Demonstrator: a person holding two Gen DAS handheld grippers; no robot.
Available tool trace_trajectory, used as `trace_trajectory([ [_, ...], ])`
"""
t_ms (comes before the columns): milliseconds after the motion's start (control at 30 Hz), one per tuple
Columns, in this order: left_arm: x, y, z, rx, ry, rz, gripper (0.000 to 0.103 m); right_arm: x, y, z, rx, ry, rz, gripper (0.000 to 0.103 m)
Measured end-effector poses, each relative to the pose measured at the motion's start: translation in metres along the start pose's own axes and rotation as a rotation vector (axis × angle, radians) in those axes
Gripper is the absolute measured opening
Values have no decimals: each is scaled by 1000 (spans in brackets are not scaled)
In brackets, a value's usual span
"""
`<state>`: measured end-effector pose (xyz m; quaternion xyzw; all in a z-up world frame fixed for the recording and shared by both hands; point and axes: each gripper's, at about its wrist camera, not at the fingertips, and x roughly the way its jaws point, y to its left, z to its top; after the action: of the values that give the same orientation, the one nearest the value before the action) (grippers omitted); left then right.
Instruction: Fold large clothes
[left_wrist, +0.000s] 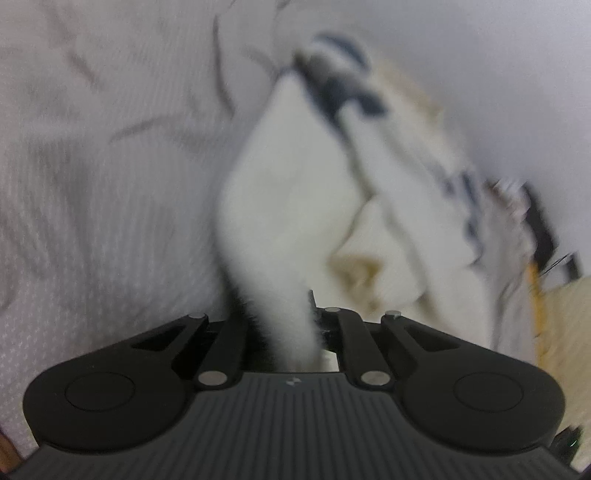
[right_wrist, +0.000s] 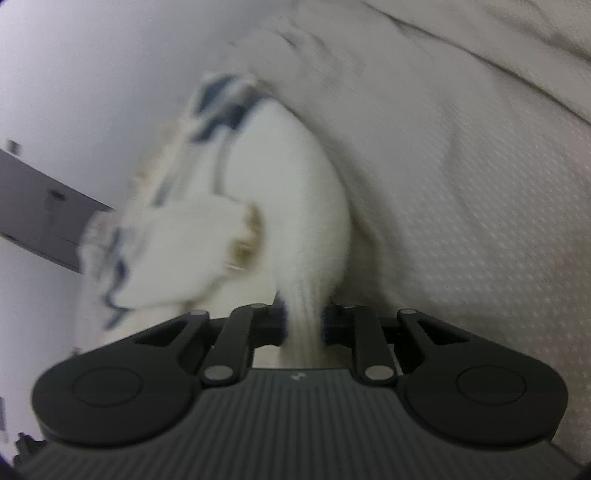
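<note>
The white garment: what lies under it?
Under the white garment lies a pale dotted bedsheet, wrinkled, visible beside it. The part directly below the cloth is covered. Both the left gripper and the right gripper pinch the garment.

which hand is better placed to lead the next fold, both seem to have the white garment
Neither clearly. The left gripper and the right gripper each have jaws shut on a bunched edge of the white garment, lifted off the bedsheet. Both views are blurred; the fold probably needs both together.
</note>
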<state>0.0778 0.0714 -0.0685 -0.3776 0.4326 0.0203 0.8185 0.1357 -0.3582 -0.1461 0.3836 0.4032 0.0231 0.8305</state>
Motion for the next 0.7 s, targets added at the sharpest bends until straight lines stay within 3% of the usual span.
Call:
trace_trajectory([
  [100, -28, -5, 5, 4, -74, -106, 8, -20, 10, 1, -28, -52, 120, 16],
  [233, -63, 2, 6, -36, -140, -194, 7, -45, 12, 1, -23, -91, 256, 15],
  [400, -96, 22, 7, -99, -168, -270, 7, -67, 11, 9, 41, -128, 399, 15],
  [700, -171, 15, -6, -19, -198, -362, 7, -127, 29, 6, -3, -154, 502, 15],
])
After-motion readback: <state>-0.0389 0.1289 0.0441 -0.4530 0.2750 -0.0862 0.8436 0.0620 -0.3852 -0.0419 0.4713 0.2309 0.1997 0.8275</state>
